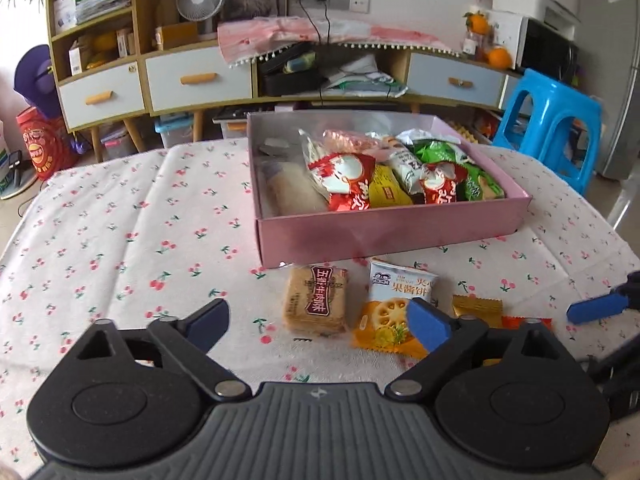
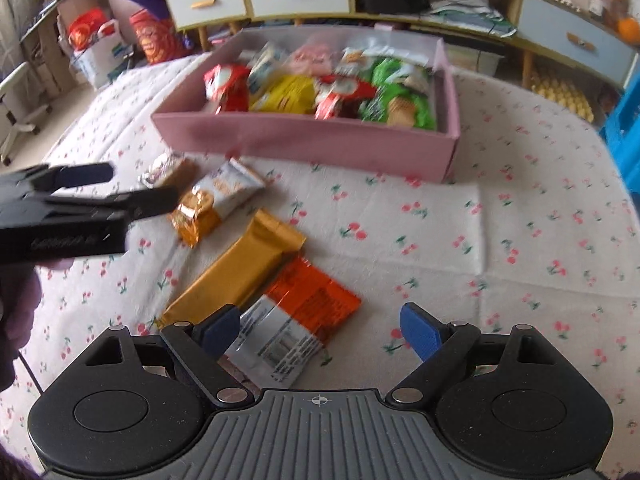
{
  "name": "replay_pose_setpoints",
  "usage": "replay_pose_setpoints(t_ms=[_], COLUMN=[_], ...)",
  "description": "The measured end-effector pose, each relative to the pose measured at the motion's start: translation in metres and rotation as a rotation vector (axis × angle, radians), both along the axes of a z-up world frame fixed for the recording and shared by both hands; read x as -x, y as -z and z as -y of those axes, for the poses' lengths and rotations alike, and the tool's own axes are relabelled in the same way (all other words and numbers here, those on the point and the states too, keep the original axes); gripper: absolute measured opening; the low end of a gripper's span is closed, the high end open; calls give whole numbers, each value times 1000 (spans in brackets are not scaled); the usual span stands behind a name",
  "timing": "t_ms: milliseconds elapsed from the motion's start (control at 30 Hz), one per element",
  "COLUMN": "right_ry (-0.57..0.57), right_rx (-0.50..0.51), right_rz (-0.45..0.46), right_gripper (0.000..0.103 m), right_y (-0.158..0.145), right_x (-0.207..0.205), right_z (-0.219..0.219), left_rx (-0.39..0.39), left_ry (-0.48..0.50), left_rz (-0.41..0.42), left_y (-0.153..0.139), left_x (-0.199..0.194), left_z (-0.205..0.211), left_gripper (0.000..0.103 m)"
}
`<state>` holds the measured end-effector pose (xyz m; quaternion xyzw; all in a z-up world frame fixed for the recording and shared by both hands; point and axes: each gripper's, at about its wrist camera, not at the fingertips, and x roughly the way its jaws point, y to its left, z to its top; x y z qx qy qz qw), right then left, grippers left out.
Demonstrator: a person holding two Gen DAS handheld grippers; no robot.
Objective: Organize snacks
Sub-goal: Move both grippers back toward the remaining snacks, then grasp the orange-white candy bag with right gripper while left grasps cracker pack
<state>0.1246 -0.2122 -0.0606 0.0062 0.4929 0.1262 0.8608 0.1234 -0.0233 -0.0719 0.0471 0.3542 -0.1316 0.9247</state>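
We hold our left gripper [image 1: 318, 326] with jaws wide and empty above the brown biscuit pack [image 1: 316, 300], which lies just in front of the pink box [image 1: 392, 232] of snacks. Our right gripper [image 2: 318, 330] is also spread wide, gripping nothing, over the orange packet [image 2: 308, 300] lying farther from the box beside the gold bar [image 2: 236, 268].

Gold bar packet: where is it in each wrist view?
Left wrist: gold packet, lower right, mostly hidden behind the hand-held gripper's right finger.
Right wrist: gold packet, lower centre-left, lying diagonally beside the orange packet.
Shared landmark: pink box.
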Motion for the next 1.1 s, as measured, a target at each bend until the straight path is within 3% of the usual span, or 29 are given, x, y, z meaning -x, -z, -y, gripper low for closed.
replay_pose_setpoints(t_ms=[233,300,367,500,733,1100], right_ry=[-87,-109,-131,-118,-26,-21], right_rx=[64,60,65,77,63,32], right_rz=[64,70,78,89,78,42], right_gripper=[99,99,99,100,100,99], right_y=[7,7,7,9,10,9], right_x=[6,6,5,3,0,5], right_z=[-11,-6,0,22,52,44], left_rx=[72,100,130,130,138,124], left_ry=[-62,-78,-95,-82,-65,-77], left_rz=[-33,-57,-91,-98,-108,-129], left_y=[1,2,2,2,1,-1], left_x=[-8,-8,-8,-6,-3,-6], left_z=[-9,-13,-17,-23,-27,-21], left_gripper=[70,68,58,46,43,43])
